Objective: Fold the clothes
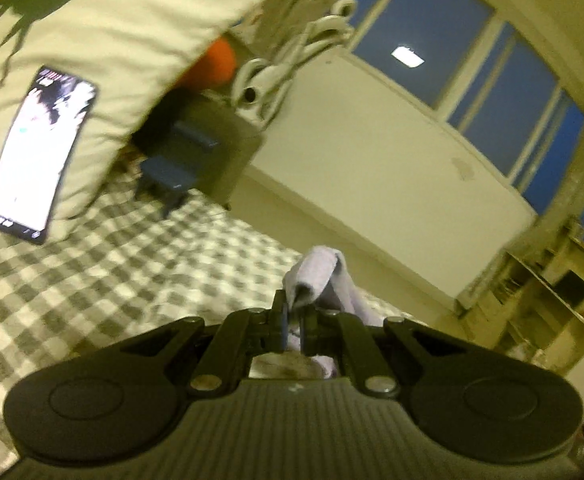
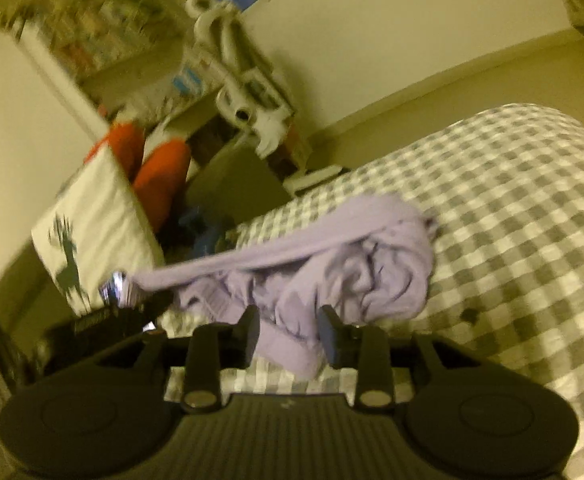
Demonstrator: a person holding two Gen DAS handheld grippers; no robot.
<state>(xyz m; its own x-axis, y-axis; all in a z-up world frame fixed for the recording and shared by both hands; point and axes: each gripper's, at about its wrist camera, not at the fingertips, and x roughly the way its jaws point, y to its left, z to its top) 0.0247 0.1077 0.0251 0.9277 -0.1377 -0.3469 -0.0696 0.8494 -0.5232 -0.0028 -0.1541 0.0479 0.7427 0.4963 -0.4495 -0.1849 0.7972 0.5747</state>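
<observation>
Phone (image 1: 40, 156): lit screen, leaning on a deer-print pillow (image 1: 104, 40) at far left of the checked bed (image 1: 132, 280). Left gripper (image 1: 293, 326): jaws closed on a fold of the lilac garment (image 1: 319, 270), lifted off the bed. Right gripper (image 2: 290, 330): jaws apart, straddling a near edge of the garment (image 2: 331, 264), which lies crumpled on the bed (image 2: 511, 220), one sleeve stretched left.

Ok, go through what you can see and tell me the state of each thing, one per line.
Left gripper: shut on a fold of the purple garment.
Right gripper: open, with the garment's edge between its fingers.
Purple garment: crumpled on the checked bedsheet, one end pulled out taut.
Phone: screen lit, leaning on the pillow.
</observation>
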